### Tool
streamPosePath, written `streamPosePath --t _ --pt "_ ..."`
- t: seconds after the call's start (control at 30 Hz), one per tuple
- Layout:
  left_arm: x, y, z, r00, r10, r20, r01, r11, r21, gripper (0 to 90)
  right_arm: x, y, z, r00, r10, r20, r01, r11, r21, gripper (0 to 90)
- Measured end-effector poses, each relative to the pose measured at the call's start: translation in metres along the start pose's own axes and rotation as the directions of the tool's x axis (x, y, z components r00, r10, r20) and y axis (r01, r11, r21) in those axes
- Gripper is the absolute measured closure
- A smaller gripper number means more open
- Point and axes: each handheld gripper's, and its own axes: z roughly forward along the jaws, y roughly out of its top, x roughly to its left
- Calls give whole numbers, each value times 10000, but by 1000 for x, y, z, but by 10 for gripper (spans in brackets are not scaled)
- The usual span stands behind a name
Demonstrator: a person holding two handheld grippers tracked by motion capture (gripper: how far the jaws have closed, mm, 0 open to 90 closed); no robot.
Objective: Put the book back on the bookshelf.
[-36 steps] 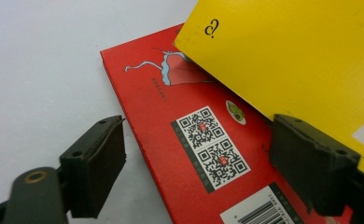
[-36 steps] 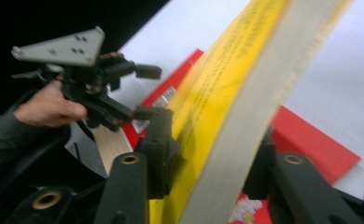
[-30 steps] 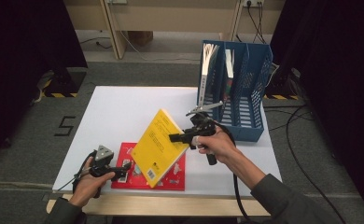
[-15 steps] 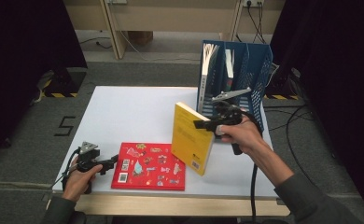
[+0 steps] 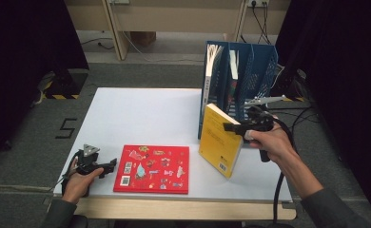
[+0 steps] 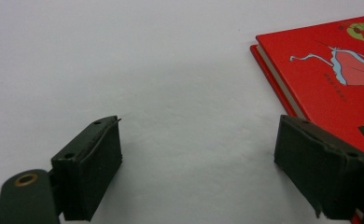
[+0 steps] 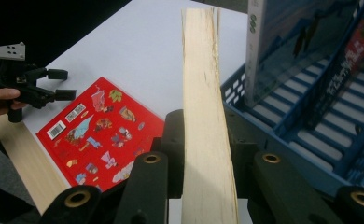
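Between the right gripper's [image 5: 235, 127] two black jaws a yellow book [image 5: 220, 140] stands pinched, its cream page edge [image 7: 203, 112] running straight up the middle of the right gripper view with a pad pressed on each cover. Seen from the high view, the book is lifted and tilted, its long axis close to upright, its lower corner just above the white table [image 5: 145, 114] at about five o'clock. At roughly twelve o'clock from the book, just beyond its upper edge, stands the blue file rack [image 5: 250, 66], its slots open towards the top. The leftmost slot already holds a book [image 5: 213, 57], another spine sits in the next slot, and the slots further right look free, though the mesh hides their depths. Judged from this, the coming move turns on keeping the book's long axis upright and lining its thin edge with a free slot; the right hand is far nearer the rack.

At eight o'clock on the table, the left gripper [image 5: 108, 166] rests low with its jaws spread and nothing between them. Just to its right a red book [image 5: 152, 168] lies flat, cover up, untouched.
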Motion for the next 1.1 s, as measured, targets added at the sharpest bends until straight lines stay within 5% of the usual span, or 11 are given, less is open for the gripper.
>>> streamPosePath --t 0.33,0.5,0.63,0.8,1.07,1.1 --pt "-1 0 0 10000 39 52 -39 10000 -9 143 -14 -13 -1 9938 1062 -314 -1043 9929 565 697" --pt "-1 0 0 10000 39 83 -39 10000 -12 142 -15 -11 0 9957 909 -201 -896 9942 595 731" --pt "-1 0 0 9999 -9 120 9 10000 -40 144 -17 -13 -4 9918 1102 -654 -1117 9936 -186 753" --pt "0 0 0 9999 -13 127 13 10000 -21 144 -20 -12 -29 9846 1429 -1010 -1584 9731 -1676 753" --pt "-1 0 1 9999 -112 96 113 9999 -32 143 -34 4 -84 9837 1751 -402 -1781 9220 -3438 755" --pt "-1 0 1 9999 -125 90 125 9999 -31 142 -38 7 -88 9832 1800 -310 -1798 9239 -3377 754"
